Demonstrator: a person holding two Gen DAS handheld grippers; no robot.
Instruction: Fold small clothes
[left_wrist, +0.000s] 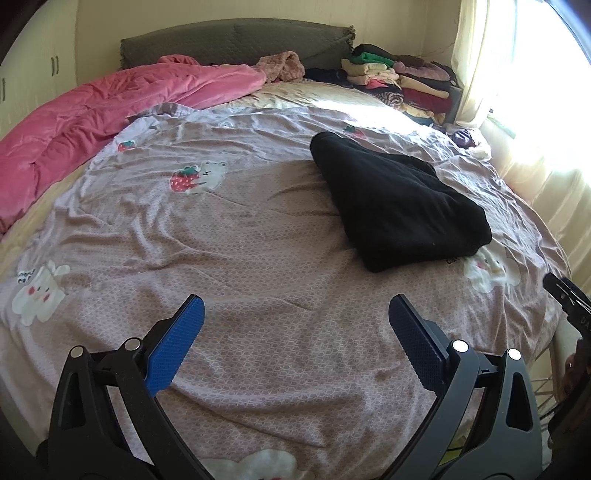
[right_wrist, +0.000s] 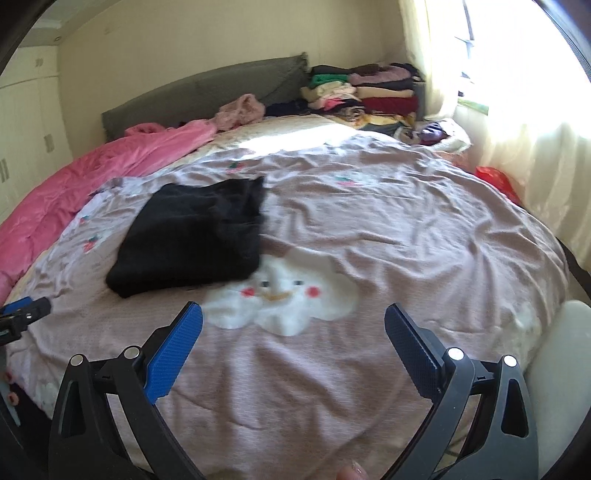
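The folded black fleece garment (left_wrist: 399, 199) lies on the mauve cartoon-print bedsheet (left_wrist: 258, 258), at one o'clock from the left gripper (left_wrist: 295, 321). Both grippers gape wide, empty. It looks soft, light, floppy; pinch a thick folded edge.

Both wrist cams look forward low over the bed (left_wrist: 258, 240) toward the headboard (right_wrist: 207, 88). Both share the black garment (left_wrist: 399, 199), left cam nearer.

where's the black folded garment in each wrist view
Left wrist: black folded garment lies right of centre on the bedspread, beyond the open left gripper.
Right wrist: black folded garment lies left of centre, beyond the open right gripper.
Shared landmark: stack of folded clothes by the headboard.
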